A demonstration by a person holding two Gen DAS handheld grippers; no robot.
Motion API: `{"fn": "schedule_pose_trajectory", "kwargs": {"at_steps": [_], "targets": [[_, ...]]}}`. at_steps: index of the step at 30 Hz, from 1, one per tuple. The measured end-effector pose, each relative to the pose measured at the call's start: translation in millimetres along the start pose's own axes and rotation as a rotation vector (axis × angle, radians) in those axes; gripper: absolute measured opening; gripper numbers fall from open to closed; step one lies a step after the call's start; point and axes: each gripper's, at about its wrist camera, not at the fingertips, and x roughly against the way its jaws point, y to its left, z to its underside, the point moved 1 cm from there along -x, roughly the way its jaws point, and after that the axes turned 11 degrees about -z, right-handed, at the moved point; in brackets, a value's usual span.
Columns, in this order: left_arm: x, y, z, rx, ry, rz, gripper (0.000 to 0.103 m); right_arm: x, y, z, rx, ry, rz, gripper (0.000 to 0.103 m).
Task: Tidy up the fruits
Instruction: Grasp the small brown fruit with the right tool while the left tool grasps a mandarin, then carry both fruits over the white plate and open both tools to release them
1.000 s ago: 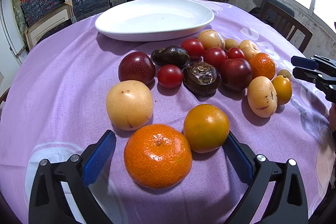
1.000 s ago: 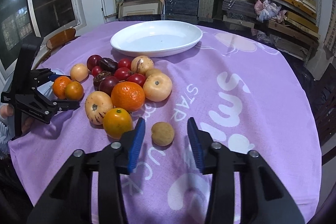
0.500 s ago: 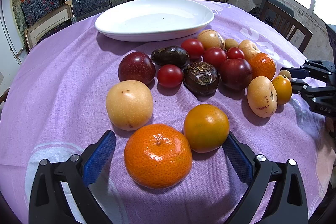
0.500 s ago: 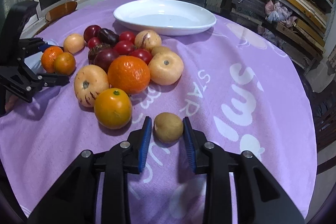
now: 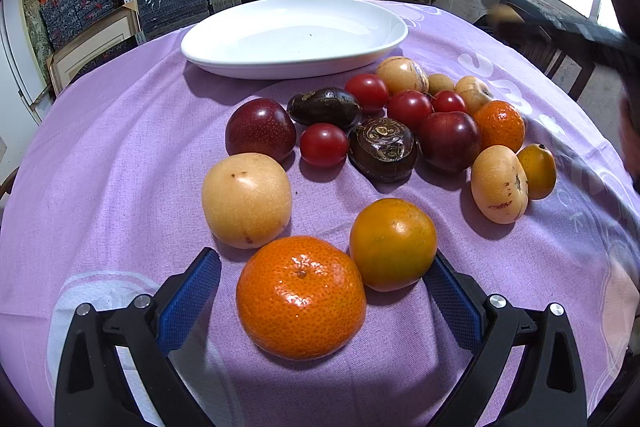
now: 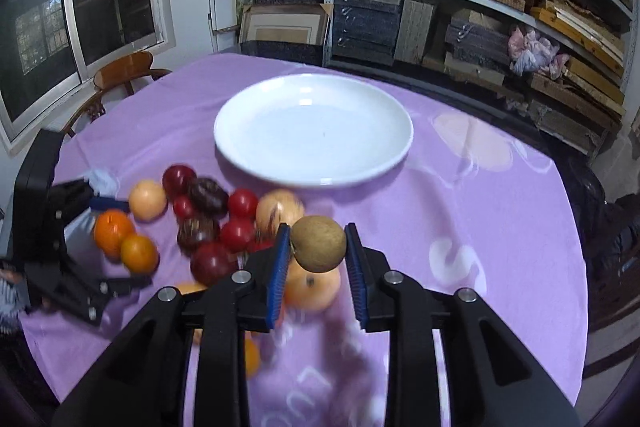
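Sitting low with jaws spread wide, the left gripper [image 5: 320, 291] has an orange [image 5: 301, 297] between its fingers, untouched. Over to the right, the right gripper [image 6: 318, 247] is clamped on a small brown fruit [image 6: 318, 243], with the white plate [image 6: 314, 129] ahead.

White lettering on purple tablecloth [image 5: 576, 227] partly visible; no whole word readable
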Motion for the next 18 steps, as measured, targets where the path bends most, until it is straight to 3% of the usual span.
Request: {"fn": "schedule_pose_trajectory", "kwargs": {"at_steps": [3, 6, 9, 11, 13, 18], "targets": [[0, 0, 0, 0.0, 0.001, 0.0, 0.1, -39, 0, -38, 0.024, 0.033, 0.002, 0.027], [2, 2, 0, 0.018, -0.001, 0.003, 0.1, -64, -1, -52, 0.011, 0.053, -0.014, 0.027], [13, 8, -1, 0.05, -0.066, 0.055, 0.077, -56, 3, -51, 0.002, 0.022, -0.043, 0.027], [11, 7, -3, 0.045, -0.062, 0.045, 0.068, -49, 3, -51, -0.003, 0.006, -0.045, 0.027], [9, 7, -5, 0.045, -0.054, 0.075, 0.048, -41, 0, -46, -0.013, -0.002, -0.056, 0.027], [11, 6, -1, 0.03, -0.057, 0.101, 0.048, -32, 0, -43, -0.019, -0.022, -0.079, 0.027]]}}
